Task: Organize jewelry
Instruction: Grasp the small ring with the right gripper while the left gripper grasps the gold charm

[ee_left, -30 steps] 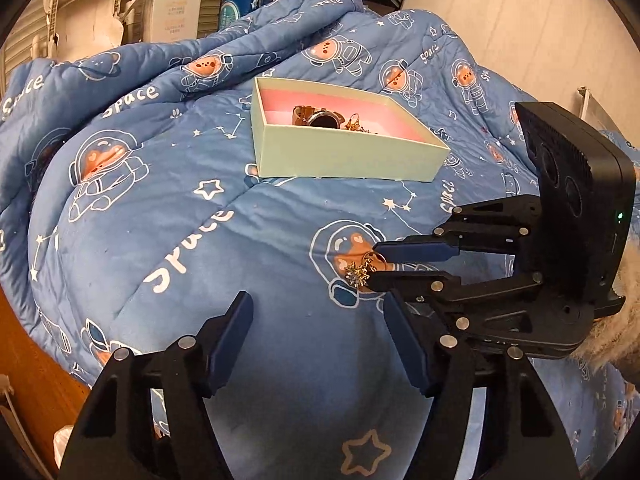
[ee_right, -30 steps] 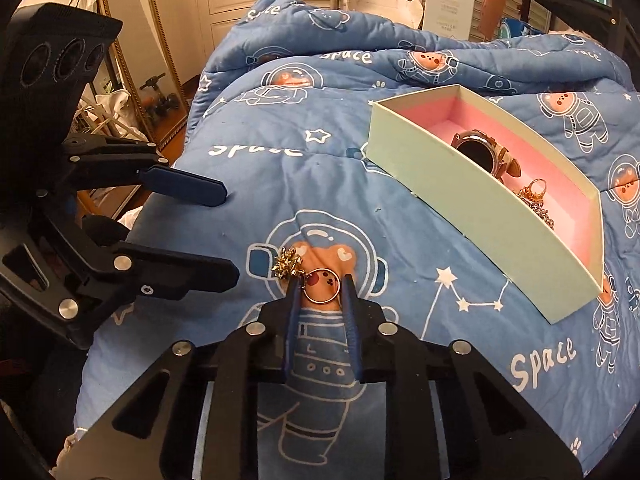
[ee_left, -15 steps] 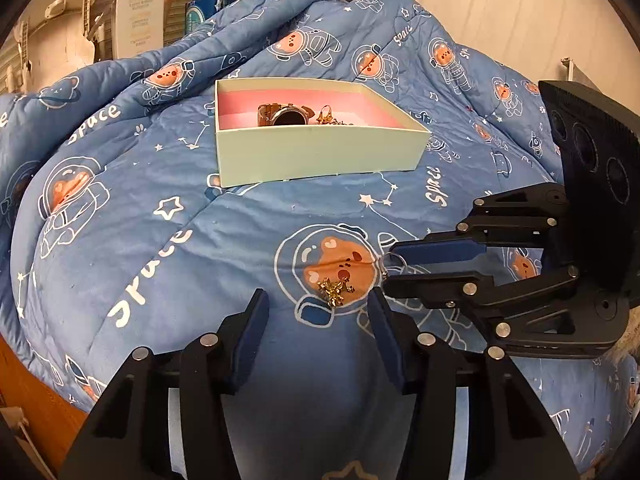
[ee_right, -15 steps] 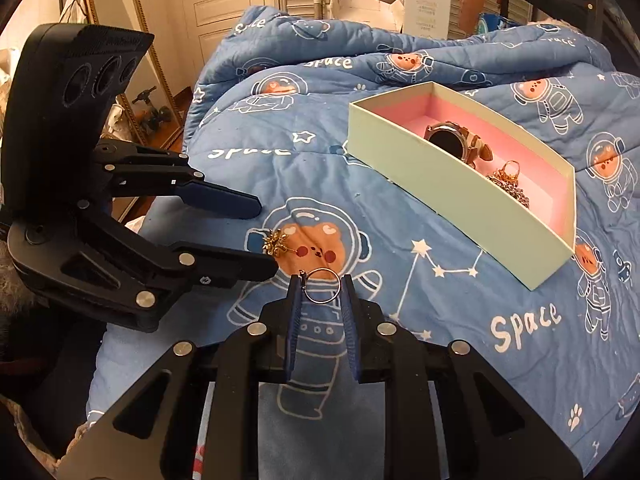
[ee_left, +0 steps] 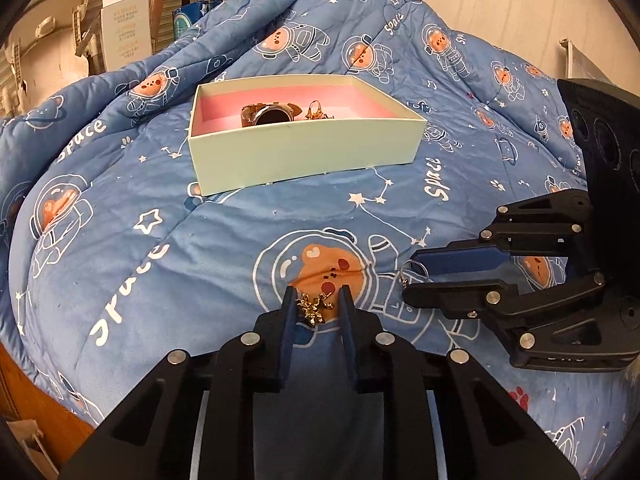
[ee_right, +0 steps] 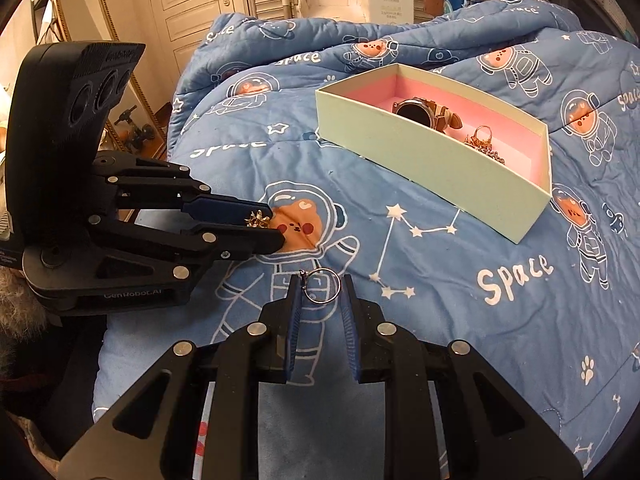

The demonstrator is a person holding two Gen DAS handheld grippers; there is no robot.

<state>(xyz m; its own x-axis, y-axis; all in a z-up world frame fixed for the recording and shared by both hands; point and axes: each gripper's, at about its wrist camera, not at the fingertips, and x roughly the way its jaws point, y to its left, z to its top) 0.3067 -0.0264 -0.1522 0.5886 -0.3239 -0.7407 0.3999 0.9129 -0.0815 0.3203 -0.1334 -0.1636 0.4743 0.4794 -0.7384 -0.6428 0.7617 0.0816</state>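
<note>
A pale green box [ee_left: 304, 160] with a pink lining sits on the blue quilt; it also shows in the right wrist view [ee_right: 432, 164]. Inside lie a brown watch [ee_left: 268, 114] and a gold chain piece [ee_left: 318, 110]. My left gripper [ee_left: 316, 304] is shut on a small gold brooch [ee_left: 314, 306], seen too in the right wrist view [ee_right: 258, 219]. My right gripper [ee_right: 320, 290] is shut on a silver ring [ee_right: 322, 286], which also shows in the left wrist view [ee_left: 414, 272]. Both grippers are low over the quilt, in front of the box.
The blue astronaut quilt [ee_left: 140, 248] is rumpled and rises behind the box. A white carton [ee_left: 124, 28] stands beyond it. A wooden bed edge [ee_left: 24, 392] runs at the lower left. A mirror and doors [ee_right: 188, 4] are at the far left.
My left gripper has moved in on the gold brooch and closed around it. My right gripper has lifted the ring off the quilt and drawn back slightly.
</note>
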